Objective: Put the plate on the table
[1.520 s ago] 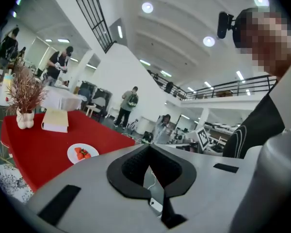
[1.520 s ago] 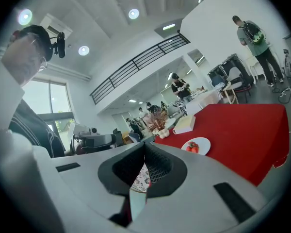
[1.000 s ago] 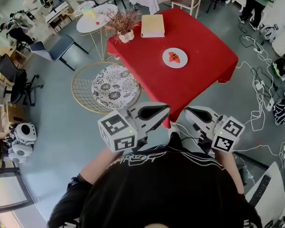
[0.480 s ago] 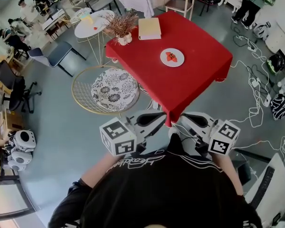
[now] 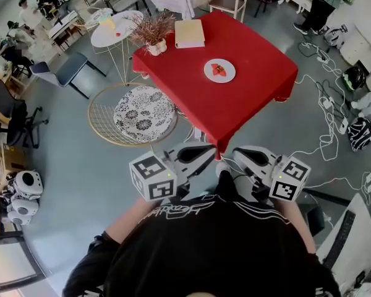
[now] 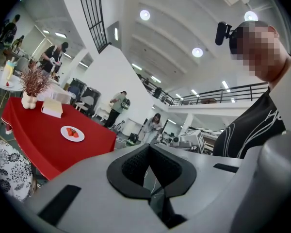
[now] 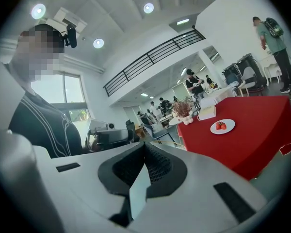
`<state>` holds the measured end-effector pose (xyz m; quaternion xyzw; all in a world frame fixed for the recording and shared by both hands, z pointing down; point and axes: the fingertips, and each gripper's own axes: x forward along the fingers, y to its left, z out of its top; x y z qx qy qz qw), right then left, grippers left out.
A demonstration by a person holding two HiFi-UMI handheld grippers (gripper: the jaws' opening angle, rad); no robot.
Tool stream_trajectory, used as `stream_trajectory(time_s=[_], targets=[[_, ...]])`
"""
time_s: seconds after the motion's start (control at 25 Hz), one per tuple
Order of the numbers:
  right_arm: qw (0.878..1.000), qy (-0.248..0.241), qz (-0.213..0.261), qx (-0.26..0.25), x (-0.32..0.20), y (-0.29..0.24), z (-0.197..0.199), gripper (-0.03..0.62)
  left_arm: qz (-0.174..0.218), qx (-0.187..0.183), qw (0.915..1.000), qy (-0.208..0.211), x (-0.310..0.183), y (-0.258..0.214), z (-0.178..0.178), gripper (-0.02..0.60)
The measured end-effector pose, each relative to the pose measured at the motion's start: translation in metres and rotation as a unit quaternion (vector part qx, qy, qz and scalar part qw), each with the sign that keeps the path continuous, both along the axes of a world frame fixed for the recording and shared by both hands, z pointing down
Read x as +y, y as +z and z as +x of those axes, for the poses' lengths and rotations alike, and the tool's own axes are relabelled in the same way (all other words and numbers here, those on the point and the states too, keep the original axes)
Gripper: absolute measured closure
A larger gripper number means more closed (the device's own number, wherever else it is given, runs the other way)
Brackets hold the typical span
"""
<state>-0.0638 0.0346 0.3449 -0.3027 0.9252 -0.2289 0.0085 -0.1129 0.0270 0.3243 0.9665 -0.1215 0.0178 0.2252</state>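
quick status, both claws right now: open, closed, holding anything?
Left claw: closed, nothing held.
Right claw: closed, nothing held.

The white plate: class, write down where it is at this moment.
In the head view, the white plate lies near the middle of the red table, upper centre, with the book beyond it to the left.
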Motion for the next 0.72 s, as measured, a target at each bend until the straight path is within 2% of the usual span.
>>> stream_trajectory(time_s=[0.72], targets=[[1.0, 0.015, -0.016, 0.002, -0.006, 0.014, 0.012, 0.587, -0.024, 0.008, 0.9996, 0.011, -0.011, 0.015, 0.016, 0.575]])
